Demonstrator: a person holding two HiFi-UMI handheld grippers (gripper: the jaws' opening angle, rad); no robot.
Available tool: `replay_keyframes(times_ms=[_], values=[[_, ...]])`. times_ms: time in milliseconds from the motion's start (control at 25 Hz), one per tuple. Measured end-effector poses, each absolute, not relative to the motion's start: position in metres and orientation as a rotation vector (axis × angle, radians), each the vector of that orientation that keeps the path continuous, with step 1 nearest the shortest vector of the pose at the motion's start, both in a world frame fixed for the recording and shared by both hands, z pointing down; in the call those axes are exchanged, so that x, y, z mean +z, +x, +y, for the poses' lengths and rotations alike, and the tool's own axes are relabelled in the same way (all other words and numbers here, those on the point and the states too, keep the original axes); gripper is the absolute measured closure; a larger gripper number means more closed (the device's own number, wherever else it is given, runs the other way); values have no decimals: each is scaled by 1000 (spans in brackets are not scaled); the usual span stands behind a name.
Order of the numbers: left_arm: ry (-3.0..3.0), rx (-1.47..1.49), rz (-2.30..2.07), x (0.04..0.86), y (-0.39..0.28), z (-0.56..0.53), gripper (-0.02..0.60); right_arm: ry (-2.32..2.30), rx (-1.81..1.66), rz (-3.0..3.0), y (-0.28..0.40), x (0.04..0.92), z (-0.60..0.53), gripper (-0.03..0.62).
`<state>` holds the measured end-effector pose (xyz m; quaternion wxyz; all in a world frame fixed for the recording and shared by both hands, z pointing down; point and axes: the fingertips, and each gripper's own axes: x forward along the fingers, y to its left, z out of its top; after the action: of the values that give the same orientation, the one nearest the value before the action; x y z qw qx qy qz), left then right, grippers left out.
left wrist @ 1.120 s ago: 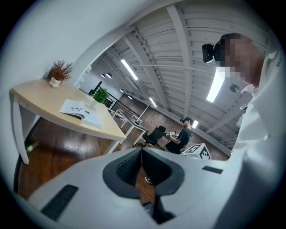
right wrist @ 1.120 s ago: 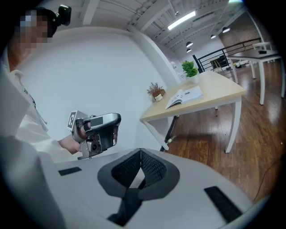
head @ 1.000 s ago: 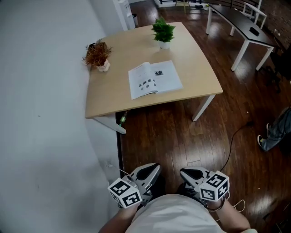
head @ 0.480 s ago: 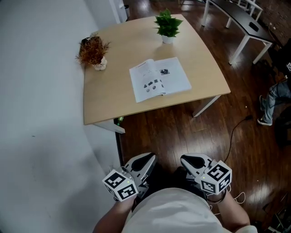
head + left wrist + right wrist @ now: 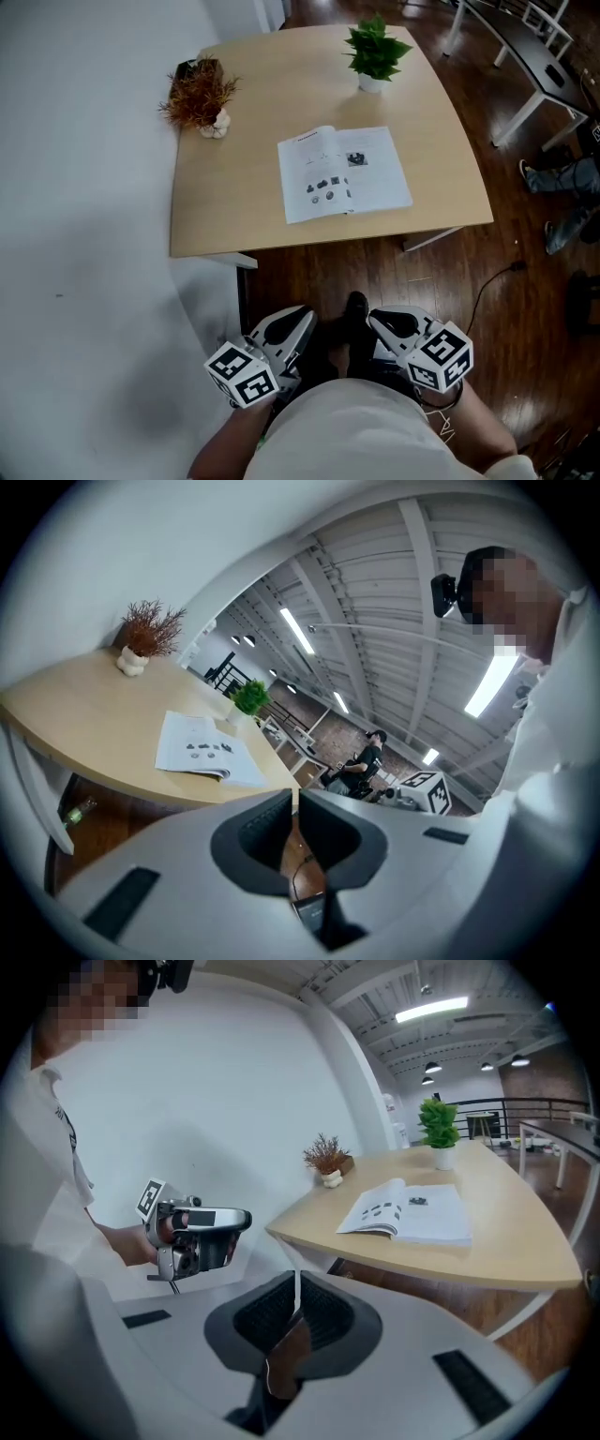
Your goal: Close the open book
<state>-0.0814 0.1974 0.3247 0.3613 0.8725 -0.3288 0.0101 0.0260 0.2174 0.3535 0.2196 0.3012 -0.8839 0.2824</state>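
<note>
Right, notes from my remote seat. White wall (image 5: 84, 234) fills the left side of the head view, dark wood floor (image 5: 525, 309) the right and bottom. Pale wooden table (image 5: 234, 197) stands against that wall, ahead of the person and above the grippers in the head view. Open book (image 5: 343, 173) lies flat on the table, pages up, toward the near right part of the top, close to the front edge; small dark pictures show on both pages. Green potted plant (image 5: 377, 52) stands at the far side, beyond the book and apart from it. Dried reddish plant (image 5: 200, 94) sits in a small pale pot by the wall, far left of the top. Both grippers are held low, close to the person's body, over the floor and well apart from the table and book. Left gripper (image 5: 298, 319): its own view shows the 2 jaws drawn together, only a sliver between them, nothing held. Right gripper (image 5: 380, 321): jaws likewise closed, empty. Each carries its marker cube, left cube (image 5: 242, 375) and right cube (image 5: 441, 356), nearest the body. Neither gripper touches the book.
</note>
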Motion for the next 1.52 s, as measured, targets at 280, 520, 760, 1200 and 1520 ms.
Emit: replay_keyframes(times_ms=[280, 520, 760, 1200, 1520], values=[[2217, 25, -939, 323, -54, 141, 581, 710, 514, -2452, 44, 348, 147, 592], [2187, 45, -991, 334, -48, 118, 581, 606, 277, -2440, 41, 352, 109, 592], [2160, 50, -978, 348, -61, 99, 581, 569, 150, -2395, 24, 364, 88, 592], [2152, 94, -894, 387, -104, 67, 581, 439, -218, -2208, -51, 422, 44, 537], [2166, 214, -911, 423, -125, 53, 581, 328, -406, -2044, -87, 470, 13, 534]])
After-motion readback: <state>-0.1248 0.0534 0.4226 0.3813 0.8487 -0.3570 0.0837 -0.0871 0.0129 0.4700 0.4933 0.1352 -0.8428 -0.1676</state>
